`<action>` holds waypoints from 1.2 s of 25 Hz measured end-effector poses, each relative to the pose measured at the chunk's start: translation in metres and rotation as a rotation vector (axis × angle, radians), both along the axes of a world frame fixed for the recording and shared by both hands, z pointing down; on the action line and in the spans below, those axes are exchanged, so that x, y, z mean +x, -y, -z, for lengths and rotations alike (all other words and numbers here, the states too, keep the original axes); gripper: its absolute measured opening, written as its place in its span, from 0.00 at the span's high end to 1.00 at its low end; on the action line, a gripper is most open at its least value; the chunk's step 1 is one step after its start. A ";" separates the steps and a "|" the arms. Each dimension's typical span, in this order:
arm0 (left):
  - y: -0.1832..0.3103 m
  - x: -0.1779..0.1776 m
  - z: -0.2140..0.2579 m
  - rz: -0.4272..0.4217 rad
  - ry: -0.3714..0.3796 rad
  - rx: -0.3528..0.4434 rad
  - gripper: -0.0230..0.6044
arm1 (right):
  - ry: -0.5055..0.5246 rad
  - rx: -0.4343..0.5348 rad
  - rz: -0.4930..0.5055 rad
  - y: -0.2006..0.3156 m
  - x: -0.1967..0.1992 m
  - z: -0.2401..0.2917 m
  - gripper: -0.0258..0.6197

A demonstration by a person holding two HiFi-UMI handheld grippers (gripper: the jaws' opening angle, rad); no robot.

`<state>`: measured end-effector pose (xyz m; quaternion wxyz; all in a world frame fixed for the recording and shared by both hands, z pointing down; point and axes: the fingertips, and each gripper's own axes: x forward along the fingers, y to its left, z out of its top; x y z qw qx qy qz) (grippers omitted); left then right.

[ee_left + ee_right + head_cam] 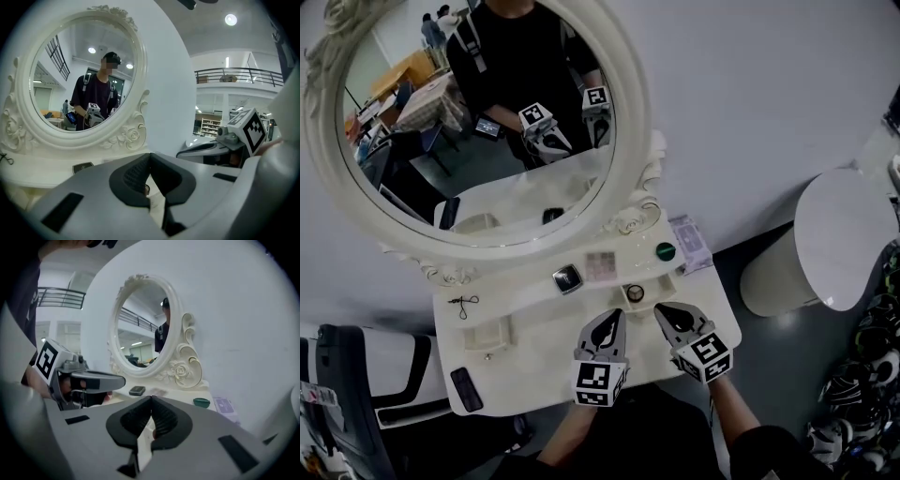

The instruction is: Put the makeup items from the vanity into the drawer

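Our left gripper (pixel 609 323) and right gripper (pixel 667 314) hover clenched on nothing at lower centre (poised to start, we judge); the compact (pixel 567 277) and green jar (pixel 665 251) sit just above on the vanity (pixel 534 361).

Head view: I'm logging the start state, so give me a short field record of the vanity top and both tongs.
left tongs: shut, empty, over the vanity top
right tongs: shut, empty, beside the left
black compact: below the mirror
pink palette: right of compact
green jar: right of palette
small dark tool: far left
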<state>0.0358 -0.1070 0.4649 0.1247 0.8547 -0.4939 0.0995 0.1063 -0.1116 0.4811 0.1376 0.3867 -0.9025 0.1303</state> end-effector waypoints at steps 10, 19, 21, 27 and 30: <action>-0.036 0.005 0.043 -0.069 -0.027 0.083 0.94 | 0.200 0.108 -0.156 -0.044 -0.007 0.048 0.93; -0.046 -0.009 0.066 -0.059 -0.051 0.148 0.94 | 0.227 0.172 -0.141 -0.054 -0.022 0.065 0.93; -0.046 -0.012 0.068 -0.056 -0.049 0.154 0.94 | 0.231 0.183 -0.135 -0.053 -0.024 0.067 0.93; -0.049 -0.014 0.068 -0.054 -0.049 0.150 0.94 | 0.232 0.183 -0.142 -0.053 -0.023 0.068 0.93; -0.047 -0.016 0.067 -0.051 -0.051 0.150 0.94 | 0.232 0.193 -0.141 -0.051 -0.024 0.070 0.93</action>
